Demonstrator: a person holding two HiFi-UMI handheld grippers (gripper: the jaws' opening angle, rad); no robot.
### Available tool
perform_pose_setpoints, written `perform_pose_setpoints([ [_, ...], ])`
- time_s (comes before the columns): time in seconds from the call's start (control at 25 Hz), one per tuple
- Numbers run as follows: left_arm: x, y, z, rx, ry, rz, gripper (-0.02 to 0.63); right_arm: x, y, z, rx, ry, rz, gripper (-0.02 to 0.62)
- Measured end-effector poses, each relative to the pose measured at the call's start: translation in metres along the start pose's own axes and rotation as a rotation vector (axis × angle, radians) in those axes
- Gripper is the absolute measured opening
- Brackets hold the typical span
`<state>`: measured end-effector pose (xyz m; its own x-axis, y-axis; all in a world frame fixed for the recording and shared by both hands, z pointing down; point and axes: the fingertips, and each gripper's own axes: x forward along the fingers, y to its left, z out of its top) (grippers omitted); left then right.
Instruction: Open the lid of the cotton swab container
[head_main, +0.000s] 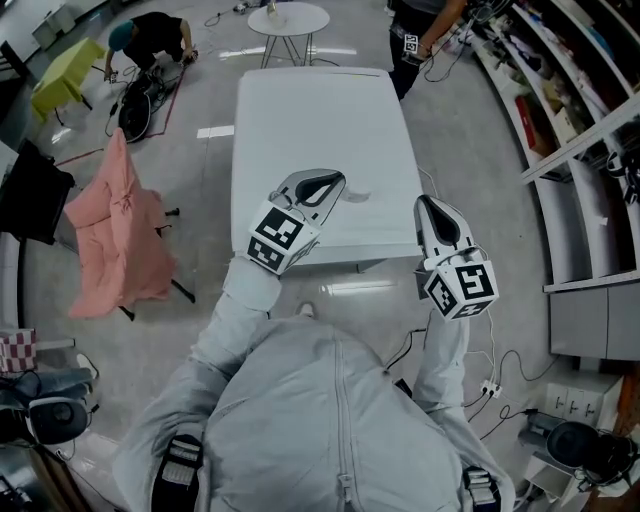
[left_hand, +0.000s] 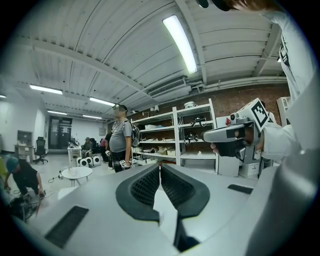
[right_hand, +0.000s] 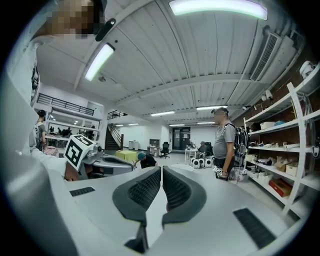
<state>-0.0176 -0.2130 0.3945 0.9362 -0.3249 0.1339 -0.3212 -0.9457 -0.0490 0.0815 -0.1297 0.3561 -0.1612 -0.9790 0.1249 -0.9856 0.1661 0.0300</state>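
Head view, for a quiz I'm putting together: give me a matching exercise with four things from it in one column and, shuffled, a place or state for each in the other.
Things
1. pink cloth
2. round table
3. shelving
4. left gripper

Places or states
A. along the right edge of the view
B. shut, seen against the near end of the white table
C. beyond the white table's far end
D. left of the white table

Pairs: 1-D, 2-C, 3-A, 4-B.

Open floor (head_main: 200, 180) flanks the white table (head_main: 320, 120); shelves (head_main: 570, 150) line the right.
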Motion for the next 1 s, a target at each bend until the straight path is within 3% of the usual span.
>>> perform_pose_setpoints([
  [0.4,0.040,0.013,-0.010,-0.026,0.023,0.031,0.028,0.025,-0.038,-0.015,-0.007,0.031,0.035,0.035],
  [1.0,0.093,0.014,-0.046,-0.126,0.119,0.245,0.028,0.071,-0.116,-0.059,-0.017,0.109,0.255,0.037],
])
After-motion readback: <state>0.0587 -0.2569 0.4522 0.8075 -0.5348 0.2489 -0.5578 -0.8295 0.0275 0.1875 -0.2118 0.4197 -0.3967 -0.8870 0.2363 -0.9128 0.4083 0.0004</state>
